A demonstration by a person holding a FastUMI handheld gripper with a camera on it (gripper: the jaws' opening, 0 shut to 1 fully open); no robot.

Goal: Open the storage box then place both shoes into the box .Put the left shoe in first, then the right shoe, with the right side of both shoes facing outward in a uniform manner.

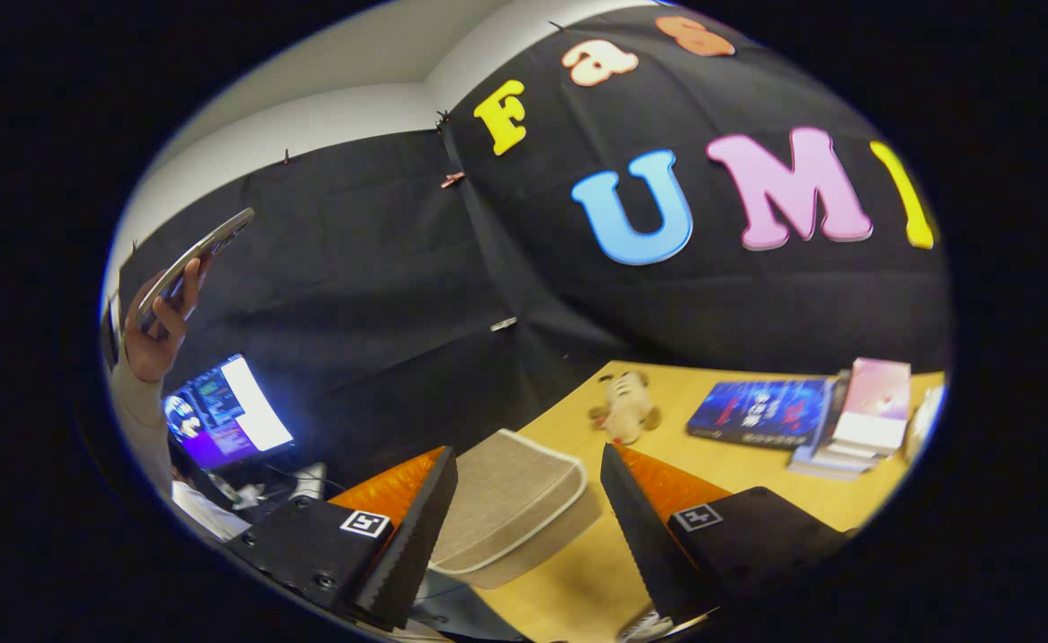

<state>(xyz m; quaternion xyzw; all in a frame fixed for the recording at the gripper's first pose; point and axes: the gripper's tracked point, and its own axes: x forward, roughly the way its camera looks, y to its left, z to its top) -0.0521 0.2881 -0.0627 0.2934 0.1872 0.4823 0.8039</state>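
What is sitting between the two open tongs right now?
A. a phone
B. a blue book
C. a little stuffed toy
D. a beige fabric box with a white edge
D: the beige fabric storage box with white piping lies in the gap between the open tongs, untouched by them, while the small stuffed toy and the blue book lie farther off on the wooden table.

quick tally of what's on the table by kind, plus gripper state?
Storage box, lid closed, between the gripper fingers, which are open: 1
Plush toy: 1
Blue book, lying flat: 1
Stack of books, number too blurred to tell: 1
Total: 4 on the table
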